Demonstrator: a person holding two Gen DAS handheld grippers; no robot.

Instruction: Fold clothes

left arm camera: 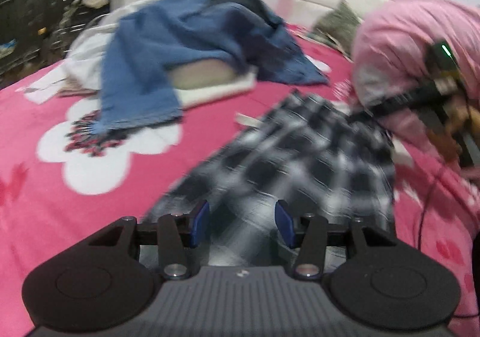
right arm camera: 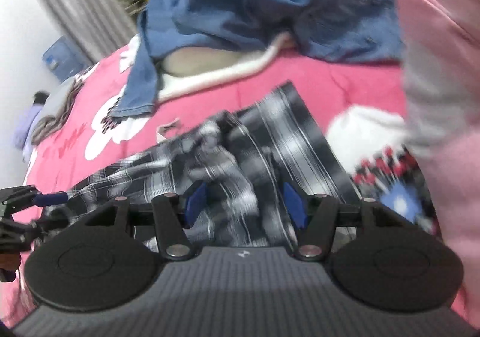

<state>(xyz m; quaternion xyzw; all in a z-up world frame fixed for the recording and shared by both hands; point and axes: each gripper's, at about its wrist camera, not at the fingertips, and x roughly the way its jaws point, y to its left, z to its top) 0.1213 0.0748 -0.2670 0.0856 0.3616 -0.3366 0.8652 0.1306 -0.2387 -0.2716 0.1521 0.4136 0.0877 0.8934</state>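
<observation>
**Plaid garment spread on the pink bed, both grippers over it**

Starting at the left of the left wrist view, a dark shelf area (left arm camera: 45, 7) is too blurred to read. On the pink flower-printed bedspread (left arm camera: 45, 202) lies a pile topped by a blue denim garment (left arm camera: 180, 46), which hides most of the white and cream fabric (left arm camera: 210, 79) beneath. The black-and-white plaid cloth (left arm camera: 285, 163) runs from mid-bed toward the camera, smeared by motion. The left gripper (left arm camera: 242, 224) hangs over its near end with blue pads parted; cloth lies between them, but whether they pinch it I cannot tell. At the right edge a person's pink sleeve (left arm camera: 405, 46) partly covers the right gripper (left arm camera: 360, 113).

In the right wrist view, the left gripper's blue fingertip (right arm camera: 51, 198) appears at the left edge against the plaid cloth's corner. The right gripper's pads stand apart with bunched plaid cloth between them; grip unclear. The pink sleeve fills the right side, cut off.
</observation>
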